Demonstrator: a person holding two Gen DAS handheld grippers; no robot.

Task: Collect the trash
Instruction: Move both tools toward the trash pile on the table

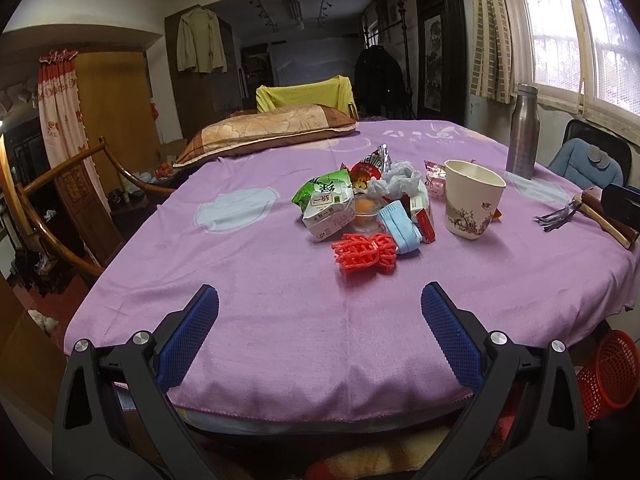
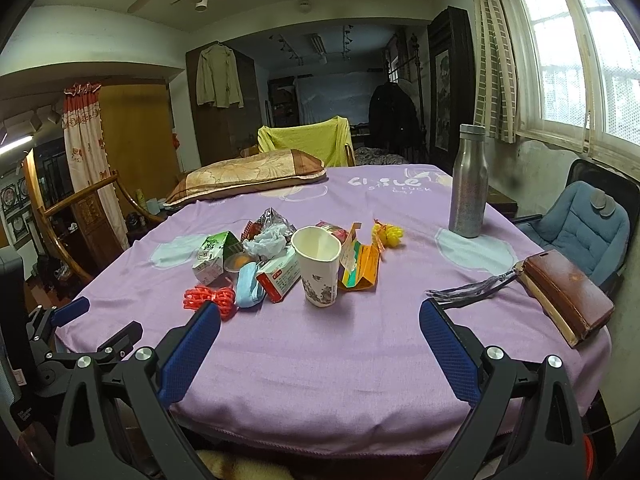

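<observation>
Trash heap [image 1: 360, 208] piled mid-worktop [image 1: 248, 280] beside paper cup [image 2: 317, 266]. Left gripper [image 1: 319, 300] and right gripper [image 2: 320, 316] both spread wide, empty, held at near edge.

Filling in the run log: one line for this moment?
stage: start | left gripper: open, empty | right gripper: open, empty | trash pile: untouched, mid-table | paper cup: upright beside pile
</observation>
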